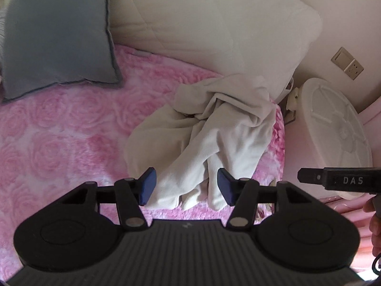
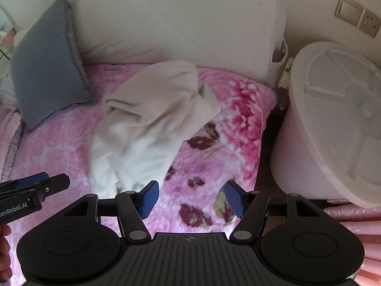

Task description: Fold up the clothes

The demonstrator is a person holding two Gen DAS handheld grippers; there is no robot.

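**Both grippers poised over a crumpled garment on the bed**

A bed covered with a pink rose-patterned blanket fills both views, with a large cream pillow and a grey cushion propped at its head. A white lidded bin stands beside the bed, under a wall socket.

The cream garment lies bunched near the bed's right edge, just below the pillow, its folds twisted and two narrow ends trailing toward the cameras. Nothing about it is flat yet, so folding looks to be at its very start; the piece probably has to be lifted and spread first.

The left gripper points down over those trailing ends. Its blue pads are well apart with cloth showing between them, but they press on nothing, which suits lining up for a pinch on the hem. The right gripper is also wide apart and empty, over bare blanket just to the right of the garment's lower edge, likely to take a second corner so the cloth can be stretched between two hands.
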